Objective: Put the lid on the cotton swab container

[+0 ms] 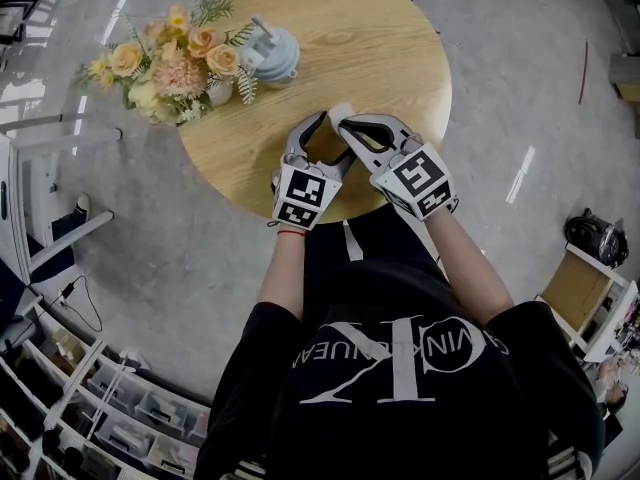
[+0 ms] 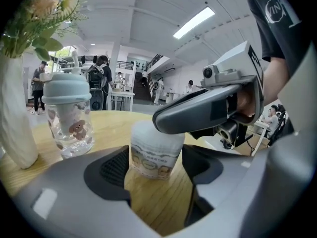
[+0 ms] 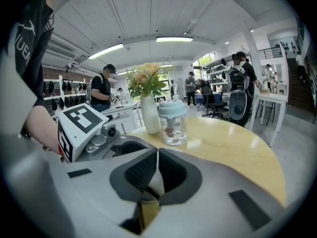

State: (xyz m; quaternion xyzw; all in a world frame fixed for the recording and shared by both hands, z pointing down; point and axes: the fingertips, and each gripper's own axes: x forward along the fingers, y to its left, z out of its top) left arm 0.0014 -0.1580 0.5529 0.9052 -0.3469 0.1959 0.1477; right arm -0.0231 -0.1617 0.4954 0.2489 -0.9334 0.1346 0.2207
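Note:
A small cotton swab container (image 2: 154, 155) with a printed label stands on the round wooden table (image 1: 390, 58) near its front edge. My left gripper (image 2: 156, 168) has its pads against the container's two sides. The frosted white lid (image 2: 146, 132) sits at the top of the container. My right gripper (image 2: 166, 119) reaches over that top from the right. In the right gripper view its jaws (image 3: 154, 175) are shut, with a thin white sliver of the lid (image 3: 154, 183) between the pads. In the head view both grippers, left (image 1: 322, 136) and right (image 1: 348, 126), meet at the white lid (image 1: 339, 114).
A clear baby cup with a pale blue cap (image 1: 272, 53) and a white vase of peach and yellow flowers (image 1: 175, 66) stand at the table's far left. Several people and desks show in the background of both gripper views. Shelving (image 1: 90, 408) fills the floor at lower left.

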